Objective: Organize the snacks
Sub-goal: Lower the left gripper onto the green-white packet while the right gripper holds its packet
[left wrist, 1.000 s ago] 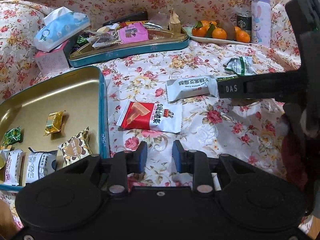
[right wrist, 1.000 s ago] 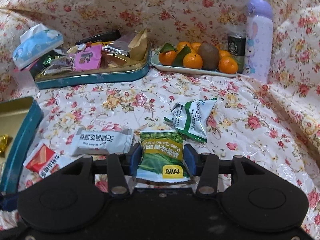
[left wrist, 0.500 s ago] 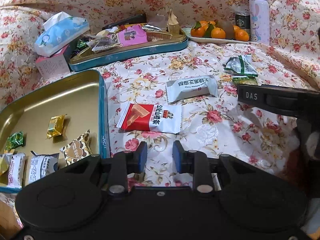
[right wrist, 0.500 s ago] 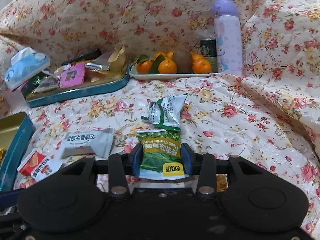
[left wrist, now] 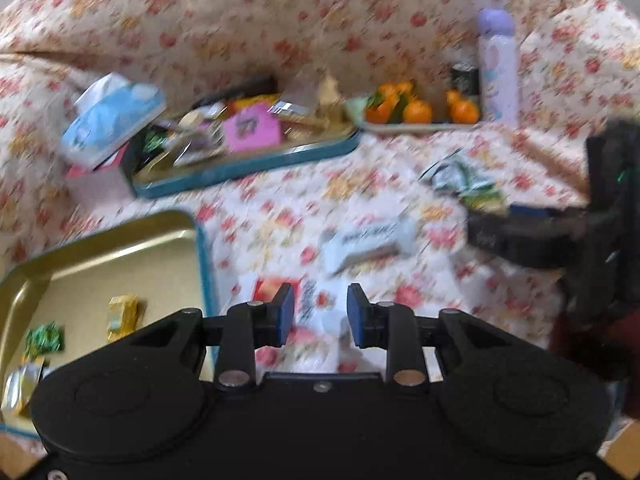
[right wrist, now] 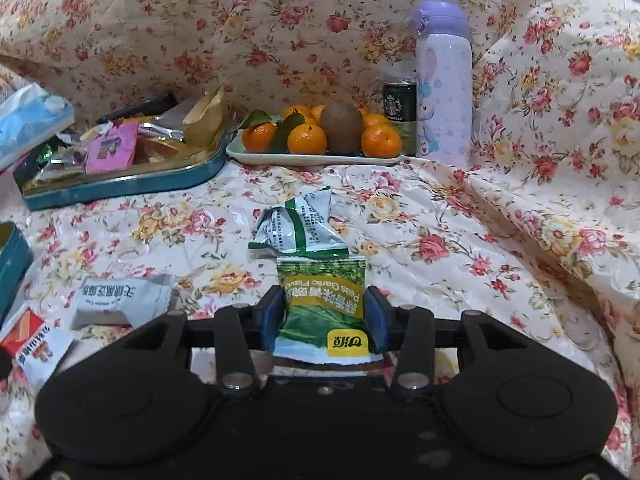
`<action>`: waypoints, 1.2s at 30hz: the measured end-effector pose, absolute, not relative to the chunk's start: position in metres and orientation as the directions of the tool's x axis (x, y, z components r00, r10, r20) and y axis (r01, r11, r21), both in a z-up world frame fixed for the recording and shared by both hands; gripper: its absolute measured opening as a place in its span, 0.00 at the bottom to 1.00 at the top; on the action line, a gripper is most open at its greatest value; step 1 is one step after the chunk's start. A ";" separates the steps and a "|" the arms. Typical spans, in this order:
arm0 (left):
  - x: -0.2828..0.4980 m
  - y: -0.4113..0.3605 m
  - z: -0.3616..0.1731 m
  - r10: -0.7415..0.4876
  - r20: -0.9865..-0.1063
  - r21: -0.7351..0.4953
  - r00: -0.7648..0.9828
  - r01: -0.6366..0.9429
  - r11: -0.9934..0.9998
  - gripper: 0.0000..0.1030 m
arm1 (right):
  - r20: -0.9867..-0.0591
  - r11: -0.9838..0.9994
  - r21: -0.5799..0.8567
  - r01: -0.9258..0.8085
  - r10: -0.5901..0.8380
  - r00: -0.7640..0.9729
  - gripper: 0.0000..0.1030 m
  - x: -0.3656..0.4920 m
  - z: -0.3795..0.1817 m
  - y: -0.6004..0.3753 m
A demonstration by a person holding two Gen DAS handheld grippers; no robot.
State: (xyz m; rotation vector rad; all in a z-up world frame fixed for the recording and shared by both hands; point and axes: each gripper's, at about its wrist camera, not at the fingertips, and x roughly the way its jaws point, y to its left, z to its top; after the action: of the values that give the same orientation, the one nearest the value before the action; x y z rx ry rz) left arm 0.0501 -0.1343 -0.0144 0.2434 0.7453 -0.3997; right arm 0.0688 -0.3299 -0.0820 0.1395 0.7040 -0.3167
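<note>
right gripper [right wrist: 325, 314] easing open around glossy green packet [right wrist: 322, 300], left gripper [left wrist: 320, 314] parted, empty

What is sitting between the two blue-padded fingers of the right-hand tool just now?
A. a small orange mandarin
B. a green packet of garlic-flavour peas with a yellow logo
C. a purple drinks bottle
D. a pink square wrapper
B: in the right wrist view the green packet of garlic-flavour peas lies between the fingers of the right gripper, whose jaws are opening, while the fruit, pink wrapper and bottle sit far off at the back.
</note>
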 end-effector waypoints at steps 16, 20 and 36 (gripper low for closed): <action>0.148 -0.217 0.013 -0.405 -0.770 -0.119 0.494 0.512 0.851 0.37 | -0.611 0.929 0.121 0.349 -0.207 0.764 0.43 0.063 -0.087 -0.341; 0.166 -0.243 0.012 -0.433 -0.788 -0.168 0.438 0.524 0.835 0.37 | -0.610 0.929 0.123 0.349 -0.207 0.765 0.43 0.062 -0.087 -0.341; 0.194 -0.294 -0.015 -0.421 -0.840 -0.210 0.343 0.510 0.834 0.40 | -0.606 0.929 0.115 0.352 -0.215 0.766 0.43 0.061 -0.086 -0.337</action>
State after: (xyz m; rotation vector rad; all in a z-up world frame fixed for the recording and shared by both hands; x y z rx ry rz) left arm 0.1936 -0.2936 -0.0151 0.0948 1.0607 -0.6061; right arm 0.0614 -0.3375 -0.0864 0.2276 0.6271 -0.3108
